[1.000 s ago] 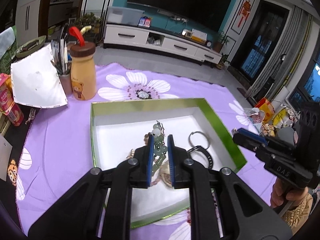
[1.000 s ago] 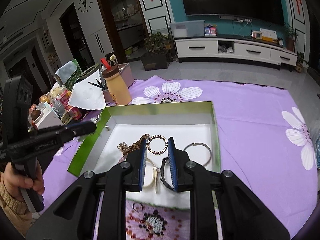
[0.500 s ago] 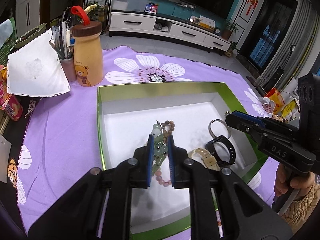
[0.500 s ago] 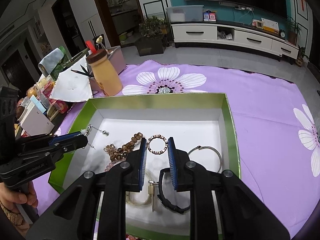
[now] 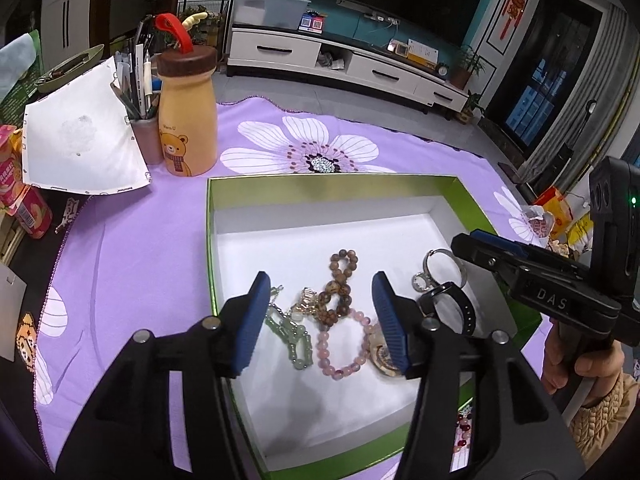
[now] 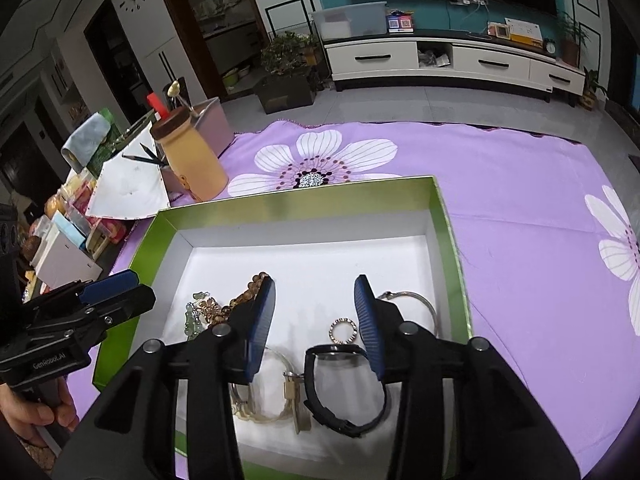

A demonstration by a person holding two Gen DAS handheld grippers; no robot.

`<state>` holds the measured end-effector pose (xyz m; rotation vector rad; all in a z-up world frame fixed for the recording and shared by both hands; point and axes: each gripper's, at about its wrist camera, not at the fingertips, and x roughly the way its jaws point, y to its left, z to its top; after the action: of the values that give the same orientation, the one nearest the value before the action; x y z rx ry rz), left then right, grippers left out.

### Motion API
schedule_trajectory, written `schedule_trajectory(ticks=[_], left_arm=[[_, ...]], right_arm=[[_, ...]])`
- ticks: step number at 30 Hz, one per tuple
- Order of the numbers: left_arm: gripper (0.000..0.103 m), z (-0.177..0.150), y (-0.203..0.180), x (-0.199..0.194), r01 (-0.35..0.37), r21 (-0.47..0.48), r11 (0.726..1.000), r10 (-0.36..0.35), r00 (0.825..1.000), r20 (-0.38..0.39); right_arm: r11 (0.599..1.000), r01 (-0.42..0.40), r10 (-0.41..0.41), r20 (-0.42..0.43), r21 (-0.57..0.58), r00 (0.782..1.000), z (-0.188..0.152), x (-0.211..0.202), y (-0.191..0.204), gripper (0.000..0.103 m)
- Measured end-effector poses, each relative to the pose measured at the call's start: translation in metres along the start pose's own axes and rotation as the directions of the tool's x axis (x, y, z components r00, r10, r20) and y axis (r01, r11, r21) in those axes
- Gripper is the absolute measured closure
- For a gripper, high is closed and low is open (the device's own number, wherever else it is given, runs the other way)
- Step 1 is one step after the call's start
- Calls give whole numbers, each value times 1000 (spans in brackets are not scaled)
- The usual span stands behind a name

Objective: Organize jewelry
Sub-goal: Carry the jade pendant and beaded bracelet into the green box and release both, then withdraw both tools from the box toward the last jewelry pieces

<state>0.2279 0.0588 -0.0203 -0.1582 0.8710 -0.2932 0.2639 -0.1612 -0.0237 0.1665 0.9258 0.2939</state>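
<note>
A green-walled box (image 5: 332, 186) with a white floor lies on the purple cloth; it also shows in the right wrist view (image 6: 296, 196). Inside lie a green bead bracelet (image 5: 292, 338), a brown bead strand (image 5: 340, 280), a pink bead bracelet (image 5: 340, 354), a black watch (image 6: 340, 396), a gold ring (image 6: 343, 330) and a silver bangle (image 6: 420, 304). My left gripper (image 5: 320, 312) is open and empty above the beads. My right gripper (image 6: 315, 312) is open and empty above the watch and ring.
A tan bear bottle (image 5: 187, 114), a pen cup (image 5: 146, 142) and a white paper (image 5: 80, 152) stand at the back left. Snack packs (image 5: 24, 200) sit at the left edge. The purple flowered cloth (image 6: 520, 200) spreads to the right.
The left gripper opened and let the green bead bracelet fall onto the box floor. The right gripper also opened. Both moved forward over the box.
</note>
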Motion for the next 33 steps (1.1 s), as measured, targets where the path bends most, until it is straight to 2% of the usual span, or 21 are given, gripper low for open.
schedule_trajectory(ticks=[6, 18, 26, 33], left_arm=[[38, -3, -6, -11, 4, -3, 1000, -4, 1000, 19], [28, -22, -26, -56, 25, 9, 1000, -25, 996, 83], [24, -45, -39, -83, 58, 28, 998, -60, 993, 99], [21, -81, -46, -93, 47, 48, 998, -51, 995, 83]], right_arm=[[1000, -11, 10, 53, 12, 999, -10, -29, -9, 61], [1000, -2, 2, 146, -2, 989, -45, -100, -19, 61], [999, 21, -15, 118, -46, 993, -79, -118, -14, 61], [997, 29, -26, 41, -78, 999, -119, -112, -7, 61]])
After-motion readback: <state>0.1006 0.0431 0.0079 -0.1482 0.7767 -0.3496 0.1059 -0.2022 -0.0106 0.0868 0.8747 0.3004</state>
